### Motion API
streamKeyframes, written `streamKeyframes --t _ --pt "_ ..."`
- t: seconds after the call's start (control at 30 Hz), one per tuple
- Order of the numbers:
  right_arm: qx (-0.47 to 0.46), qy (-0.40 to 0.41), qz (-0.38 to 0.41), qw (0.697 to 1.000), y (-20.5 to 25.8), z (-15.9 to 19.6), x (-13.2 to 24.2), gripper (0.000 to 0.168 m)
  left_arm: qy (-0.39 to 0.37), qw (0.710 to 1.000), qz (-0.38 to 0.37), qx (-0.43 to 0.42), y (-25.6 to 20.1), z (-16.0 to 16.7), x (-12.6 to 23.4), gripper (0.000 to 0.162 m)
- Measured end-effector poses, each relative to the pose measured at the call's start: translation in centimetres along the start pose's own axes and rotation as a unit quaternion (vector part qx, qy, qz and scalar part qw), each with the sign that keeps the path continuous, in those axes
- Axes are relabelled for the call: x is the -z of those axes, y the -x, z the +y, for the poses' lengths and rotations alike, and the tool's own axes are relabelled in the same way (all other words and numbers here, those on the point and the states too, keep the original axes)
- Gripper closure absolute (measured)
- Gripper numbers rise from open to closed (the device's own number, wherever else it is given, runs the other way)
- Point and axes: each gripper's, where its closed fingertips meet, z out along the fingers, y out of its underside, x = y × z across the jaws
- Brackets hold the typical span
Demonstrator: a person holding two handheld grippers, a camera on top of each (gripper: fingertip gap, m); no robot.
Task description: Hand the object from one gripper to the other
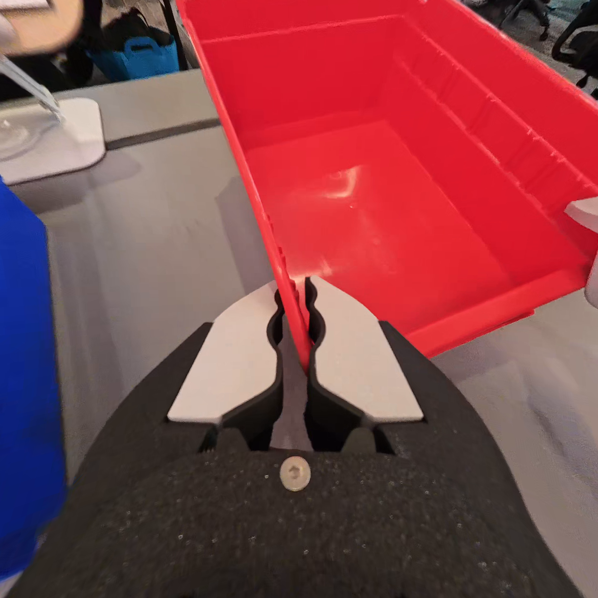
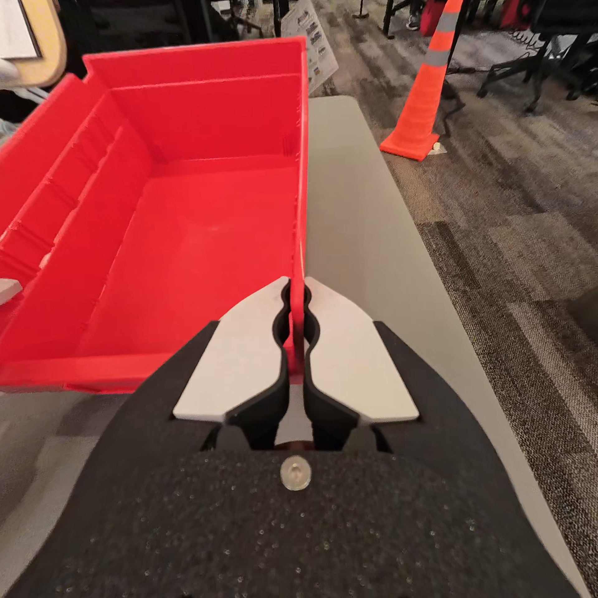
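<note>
Left wrist view: left gripper (image 1: 293, 318) clamped on red bin (image 1: 372, 200) side wall; right gripper (image 2: 297, 318) pinches opposite wall. Both grip now, probably so bin cannot drop above table (image 2: 356, 226) during handover.

Open red plastic bin (image 1: 372, 181) (image 2: 181, 246), empty, tilted above the grey table, side walls ribbed

Both wrist views close, angled down, opposite sides; share red bin (image 1: 372, 200) (image 2: 194, 242) interior.
</note>
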Motion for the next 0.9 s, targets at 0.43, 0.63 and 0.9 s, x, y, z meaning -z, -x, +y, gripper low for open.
streamKeyframes --t 0.43,0.63,0.9 --pt "-0.031 0.025 -0.039 0.998 0.8 1.8 -1.4 0.165 0.034 0.996 0.062 0.049 -0.1 1.3 0.6 0.132" --pt "0.082 -0.097 0.063 0.99 -0.3 -5.0 3.9 0.146 -0.01 0.992 0.122 0.002 3.9 -3.6 9.7 0.09" --pt "0.122 -0.151 -0.028 0.981 13.4 -11.2 7.7 0.129 -0.007 0.999 -0.047 -0.012 26.3 0.6 19.4 0.073"
